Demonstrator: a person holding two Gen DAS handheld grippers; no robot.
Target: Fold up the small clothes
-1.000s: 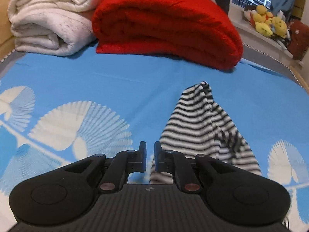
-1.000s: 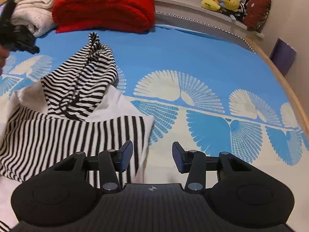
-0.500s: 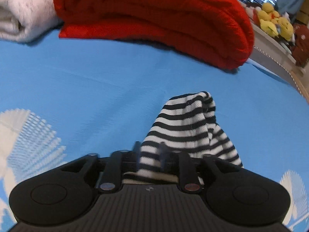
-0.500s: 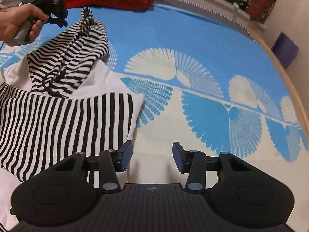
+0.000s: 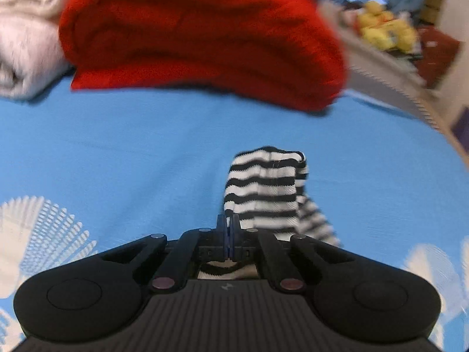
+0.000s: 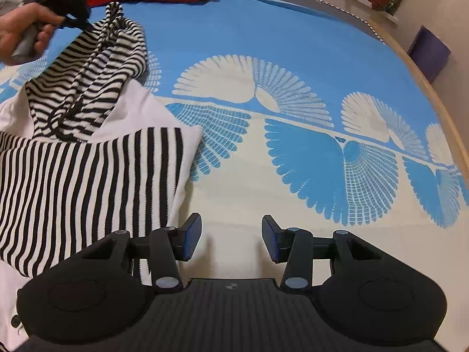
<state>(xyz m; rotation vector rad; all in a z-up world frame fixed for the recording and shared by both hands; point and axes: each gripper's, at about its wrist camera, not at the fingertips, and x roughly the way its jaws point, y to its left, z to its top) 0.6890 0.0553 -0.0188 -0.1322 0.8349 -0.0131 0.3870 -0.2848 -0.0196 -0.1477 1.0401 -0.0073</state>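
A small black-and-white striped hooded garment (image 6: 88, 158) lies on the blue bedspread (image 6: 263, 44), its body at the left of the right wrist view and its striped hood (image 6: 96, 67) reaching toward the far side. My left gripper (image 5: 228, 223) is shut on the hood's edge (image 5: 263, 187) and holds its tip raised. It also shows in the right wrist view (image 6: 70, 14), at the hood's tip. My right gripper (image 6: 231, 237) is open and empty, just right of the garment's folded striped edge.
A folded red blanket (image 5: 199, 35) and a white blanket (image 5: 26, 35) lie stacked along the bed's far side. Yellow plush toys (image 5: 384, 32) sit on a ledge beyond. The bed's wooden rim (image 6: 433, 94) curves along the right.
My left gripper moved forward onto the hood, closed on its edge and lifted the tip. The right gripper stayed open and shifted slightly forward beside the garment.
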